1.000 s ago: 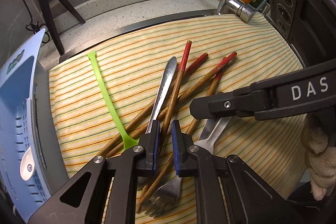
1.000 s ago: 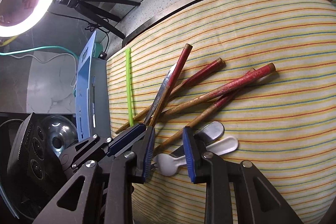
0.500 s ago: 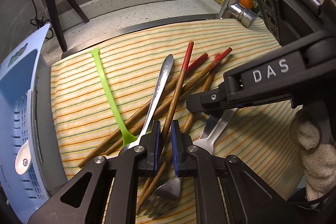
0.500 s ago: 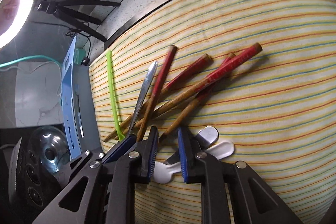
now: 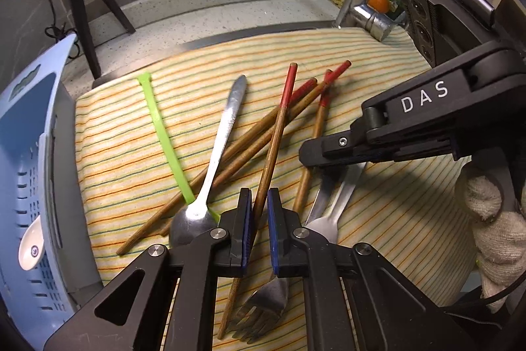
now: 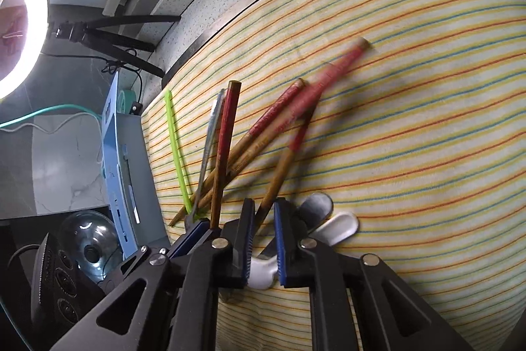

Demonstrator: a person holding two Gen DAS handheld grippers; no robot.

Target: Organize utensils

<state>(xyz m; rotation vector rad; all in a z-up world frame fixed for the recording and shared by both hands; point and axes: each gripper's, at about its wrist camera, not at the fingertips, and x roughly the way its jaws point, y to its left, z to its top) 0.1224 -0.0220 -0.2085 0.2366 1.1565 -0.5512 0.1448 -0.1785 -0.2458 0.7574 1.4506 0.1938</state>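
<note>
bare striped cloth [image 6: 427,127] at right, crossed chopsticks [image 5: 250,147] crowding middle

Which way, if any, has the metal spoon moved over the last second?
Yes. In the left wrist view the metal spoon has slid left, toward the green stick, which kept its place on the striped cloth.

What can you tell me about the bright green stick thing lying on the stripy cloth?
The green stick looks like thin, see-through plastic, lime green, long and flat like a strap. Its far end widens into a small tab near the cloth's edge. It lies flat on the striped cloth, leftmost of the utensils, slanting toward the pile. Its near end runs under the metal spoon and crosses the wooden chopsticks, so its tip is hidden. No gripper touches it.
</note>
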